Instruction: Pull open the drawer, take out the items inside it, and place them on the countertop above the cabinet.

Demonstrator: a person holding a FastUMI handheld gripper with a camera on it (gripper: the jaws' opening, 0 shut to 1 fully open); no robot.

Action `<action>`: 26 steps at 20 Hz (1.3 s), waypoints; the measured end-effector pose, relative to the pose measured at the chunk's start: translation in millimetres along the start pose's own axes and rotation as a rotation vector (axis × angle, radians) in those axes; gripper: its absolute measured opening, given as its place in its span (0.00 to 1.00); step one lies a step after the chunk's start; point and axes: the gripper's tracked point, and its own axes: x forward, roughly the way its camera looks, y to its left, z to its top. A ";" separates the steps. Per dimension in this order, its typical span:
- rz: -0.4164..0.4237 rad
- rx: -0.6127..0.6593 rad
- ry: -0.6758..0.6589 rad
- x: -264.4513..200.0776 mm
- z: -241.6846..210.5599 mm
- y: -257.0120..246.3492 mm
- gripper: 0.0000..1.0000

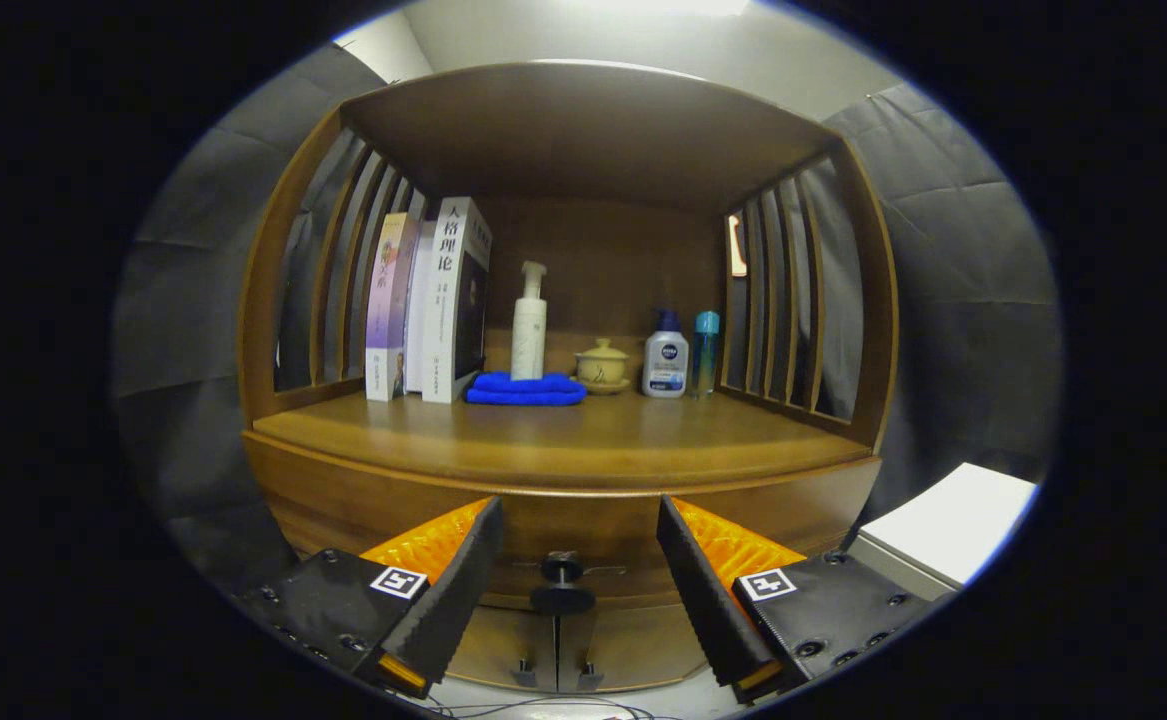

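The claw (578,525) was spread wide at the bottom centre of the frame, gripping nothing. Between its fingers sat the closed drawer (563,520), its black knob (562,585) low at centre. Above, the countertop (563,440) held books (428,300), a blue cloth (526,389) and bottles (666,355)

Gripper (578,525) at the bottom centre of the frame, level, pointing forward. Jaws stand wide apart, nothing between the pads and neither pad in contact with anything. Left finger (448,590) at lower left, right finger (708,590) at lower right; both black with orange ribbed backing. Each finger base carries a square black-and-white marker.
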 end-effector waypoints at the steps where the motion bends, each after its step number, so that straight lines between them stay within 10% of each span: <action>1: 0.009 -0.002 0.015 5.3 -7.9 3.1 0.98; 19: -0.002 -0.008 0.100 22.5 -48.3 7.8 0.30; 26: -0.005 -0.024 0.117 14.8 -51.4 6.7 0.30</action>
